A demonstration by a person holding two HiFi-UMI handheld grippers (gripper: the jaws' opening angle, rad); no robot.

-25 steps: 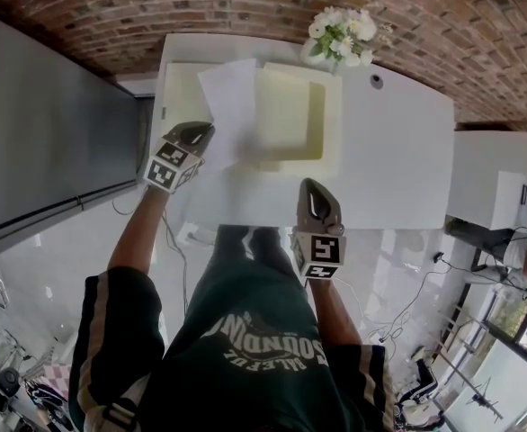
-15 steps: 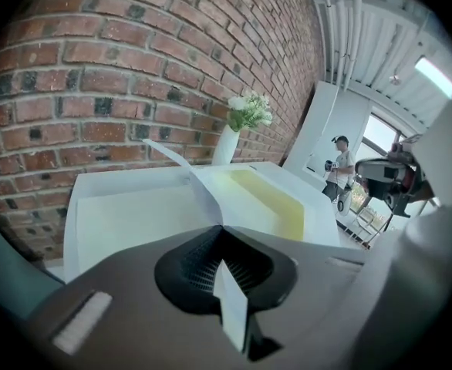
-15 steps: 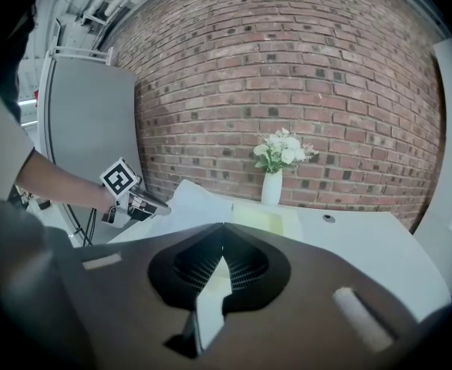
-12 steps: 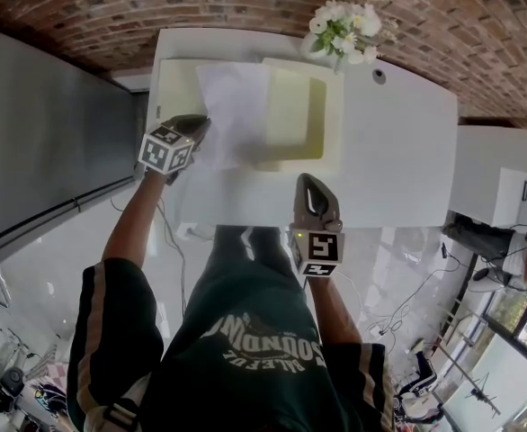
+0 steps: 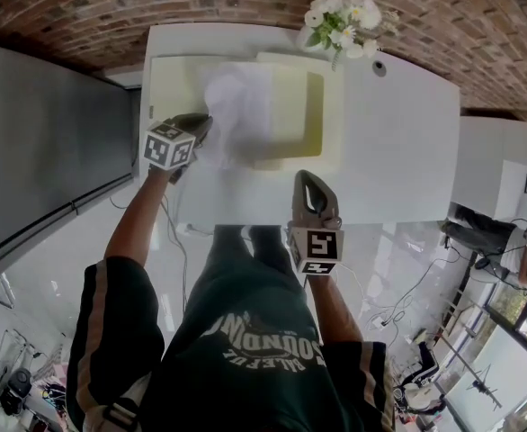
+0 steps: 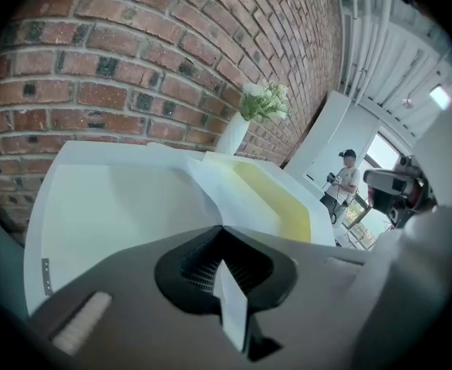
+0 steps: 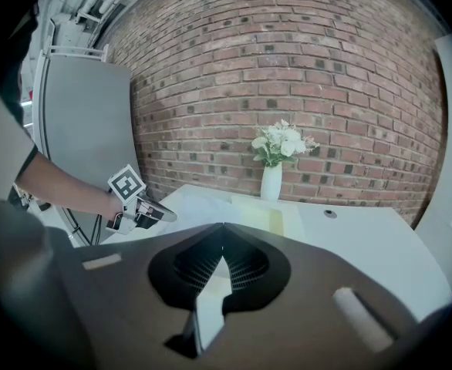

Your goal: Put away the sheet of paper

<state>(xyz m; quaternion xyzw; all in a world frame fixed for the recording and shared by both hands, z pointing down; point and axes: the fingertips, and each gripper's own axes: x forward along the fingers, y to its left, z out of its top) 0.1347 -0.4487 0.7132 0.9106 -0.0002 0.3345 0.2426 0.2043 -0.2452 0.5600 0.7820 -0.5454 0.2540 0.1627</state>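
Note:
A white sheet of paper (image 5: 239, 106) hangs, blurred, over the pale yellow tray (image 5: 328, 129) on the white table (image 5: 398, 151). My left gripper (image 5: 200, 126) is shut on the sheet's near left edge. In the left gripper view the paper (image 6: 210, 187) runs from the closed jaws (image 6: 222, 226) toward the tray's yellow inside (image 6: 276, 199). My right gripper (image 5: 310, 184) hovers at the table's front edge, shut and holding nothing. In the right gripper view the jaws (image 7: 223, 223) meet, with the left gripper (image 7: 143, 210) ahead at the left.
A white vase of white flowers (image 5: 340, 27) stands at the back of the table beside the tray. A small round hole (image 5: 379, 68) lies to its right. A grey panel (image 5: 48, 151) stands left of the table, and a brick wall (image 7: 288, 75) behind it.
The left gripper has turned and lifted slightly, and the paper has swung rightward over the tray and is now blurred. The right gripper has hardly moved.

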